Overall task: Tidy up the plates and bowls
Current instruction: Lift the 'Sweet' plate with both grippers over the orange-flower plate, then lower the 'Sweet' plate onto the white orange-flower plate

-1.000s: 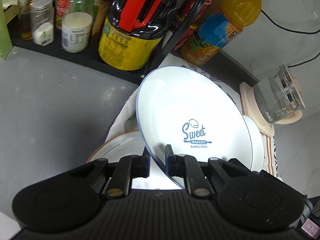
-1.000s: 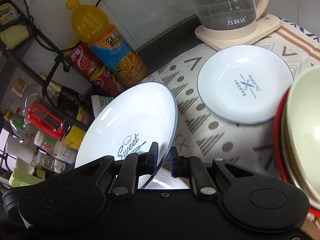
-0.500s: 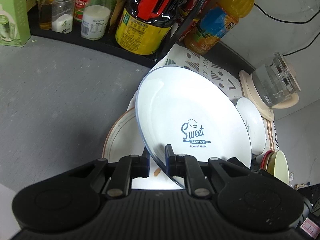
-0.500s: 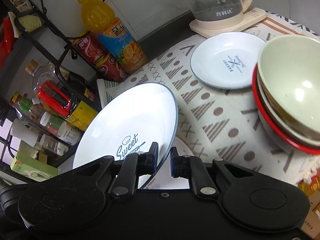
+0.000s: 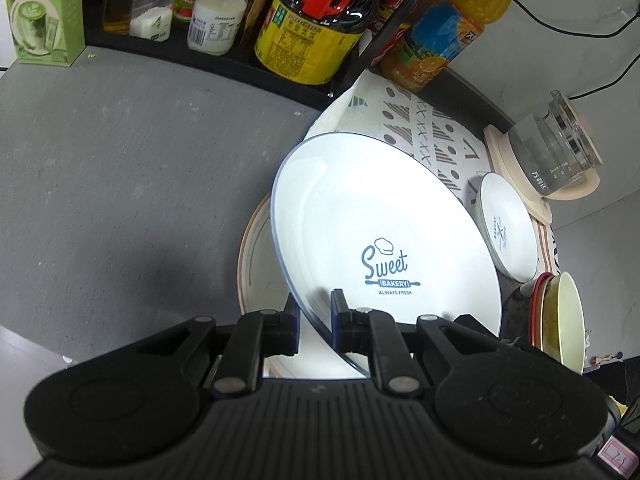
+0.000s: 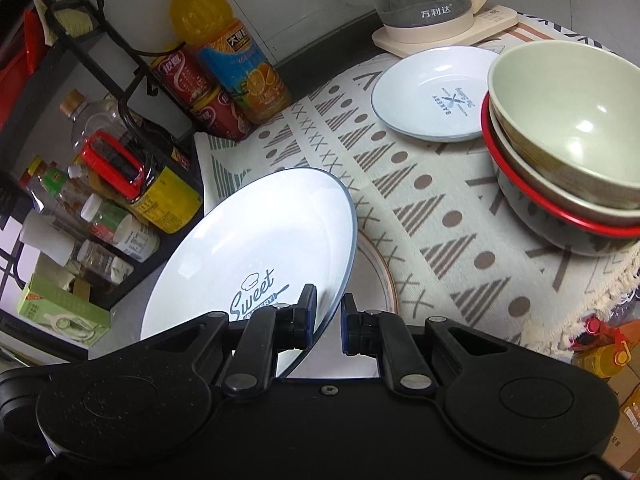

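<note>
Two green bowls (image 6: 568,128) nested inside red-rimmed bowl (image 6: 560,216)

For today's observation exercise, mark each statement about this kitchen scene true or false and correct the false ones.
1. Both claws grip the same Sweet Bakery plate. True: left claw, right claw.
2. The small plate sits inside the bowl stack. False: it lies on the patterned cloth beside the bowls.
3. The held plate lies flat on the cloth. False: it is tilted, above a brown-rimmed plate.
4. An orange drink bottle stands upright. True.
</note>
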